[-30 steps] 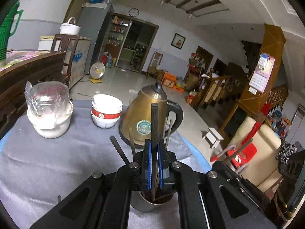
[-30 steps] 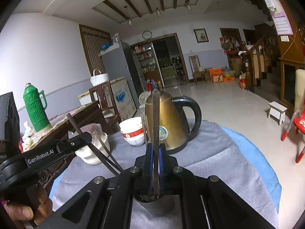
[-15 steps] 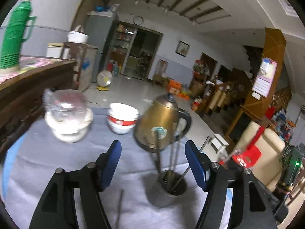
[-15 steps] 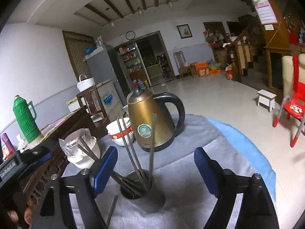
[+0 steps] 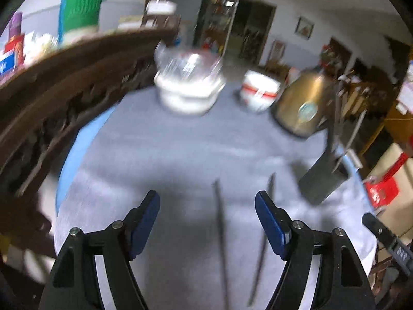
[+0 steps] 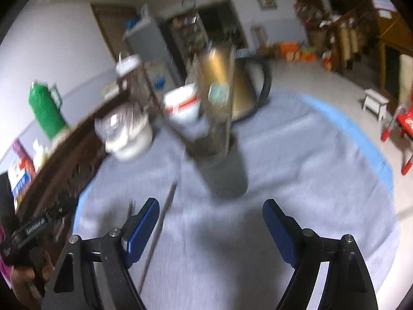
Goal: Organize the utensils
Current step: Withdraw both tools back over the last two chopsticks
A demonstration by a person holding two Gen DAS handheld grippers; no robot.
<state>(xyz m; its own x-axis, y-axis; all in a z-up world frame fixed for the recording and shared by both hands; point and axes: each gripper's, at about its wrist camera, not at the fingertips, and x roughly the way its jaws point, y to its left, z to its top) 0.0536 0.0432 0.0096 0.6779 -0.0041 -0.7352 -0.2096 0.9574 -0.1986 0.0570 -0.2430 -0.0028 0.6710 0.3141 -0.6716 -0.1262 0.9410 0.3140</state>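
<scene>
On the grey cloth-covered round table (image 5: 180,155), two thin dark chopsticks (image 5: 220,235) lie loose between my left gripper (image 5: 207,221)'s blue-padded jaws, which stand wide apart and hold nothing. My right gripper (image 6: 211,226) has its jaws spread too, empty. At twelve o'clock from it stands the dark cylindrical utensil holder (image 6: 222,165), more sticks upright inside, just before the brass-coloured kettle (image 6: 232,87). Both views are blurred.

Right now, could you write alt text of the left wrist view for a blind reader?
The open left gripper hovers over two chopsticks lying on a grey cloth. A holder with more chopsticks stands to the right, near a kettle and bowls. The picture is blurred.
</scene>
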